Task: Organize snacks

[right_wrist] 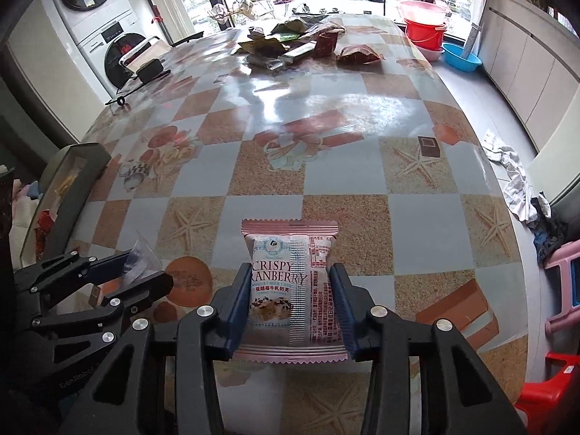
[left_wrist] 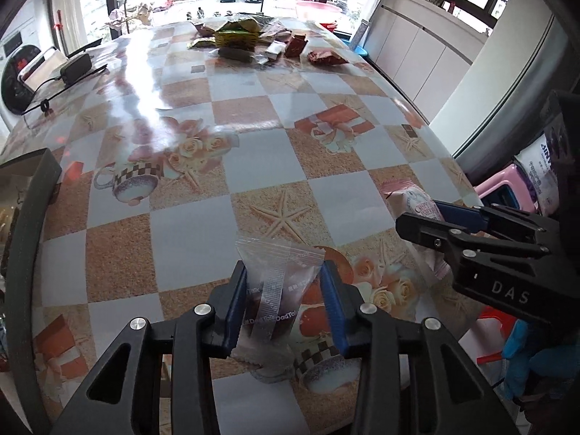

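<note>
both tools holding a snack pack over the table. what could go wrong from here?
1. The left tool pinches a slick clear packet by its sides; it could slip or crush the snack inside.
2. The right tool clamps the pink cranberry packet the same way.
3. The two tools sit close side by side, so they could collide.

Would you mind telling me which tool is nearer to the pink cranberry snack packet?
Right. The right tool grips the pink cranberry packet between its fingers; the left tool is beside it, closed on a clear-wrapped snack.
</note>
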Demonstrator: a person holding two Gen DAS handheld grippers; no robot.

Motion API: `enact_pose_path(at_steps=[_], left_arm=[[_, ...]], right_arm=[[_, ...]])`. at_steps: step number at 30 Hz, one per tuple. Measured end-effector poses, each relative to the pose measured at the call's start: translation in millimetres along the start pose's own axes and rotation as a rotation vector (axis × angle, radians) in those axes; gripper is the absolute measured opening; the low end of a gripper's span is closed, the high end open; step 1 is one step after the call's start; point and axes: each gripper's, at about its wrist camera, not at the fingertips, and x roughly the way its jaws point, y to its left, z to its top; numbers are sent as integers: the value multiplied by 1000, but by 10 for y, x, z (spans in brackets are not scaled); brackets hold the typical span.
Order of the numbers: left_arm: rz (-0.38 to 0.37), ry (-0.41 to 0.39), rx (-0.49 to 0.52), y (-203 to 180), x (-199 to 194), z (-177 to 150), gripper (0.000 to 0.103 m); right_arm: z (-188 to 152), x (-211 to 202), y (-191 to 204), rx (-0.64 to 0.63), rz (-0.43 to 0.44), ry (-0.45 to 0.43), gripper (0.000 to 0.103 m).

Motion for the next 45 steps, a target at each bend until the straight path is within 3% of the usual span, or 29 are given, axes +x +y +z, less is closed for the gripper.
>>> enact_pose_path(at_steps=[6,16,26,29,32,34,35,37,38,40,45], left_arm=[[-4,-89,-50,359,-446,28,43],[101,-209,-163,1309,-1163,-137,43],[267,-171,-361,2389,-1264,-504,44],[285,-140,-400,2534,-1170,-598,51],[298,-129,-424,2603,-1124,-655,82],[300,-125,-433,2623,-1107,-669,83],[301,-107,-436,2634,-1079,-667,83],[310,-81,-458,2666,-1034,-679,85],[306,-77,-464,2665,-1024,-675,89],[293,-70,-488,2685,-1010,-686,90],[250,-87,-558,2770,-1057,-726,90]], right_arm=[[164,-55,414,-64,31,-6,44],[582,45,1515,-218,139,6,44],[769,359,2998,-422,261,66,44],[809,535,3300,-442,278,108,44],[833,695,3460,-453,265,148,47],[836,767,3522,-458,250,171,47],[838,783,3535,-459,247,180,50],[834,799,3549,-460,235,191,96],[829,784,3556,-464,225,180,102],[823,730,3555,-477,211,153,102],[868,685,3554,-468,212,178,102]])
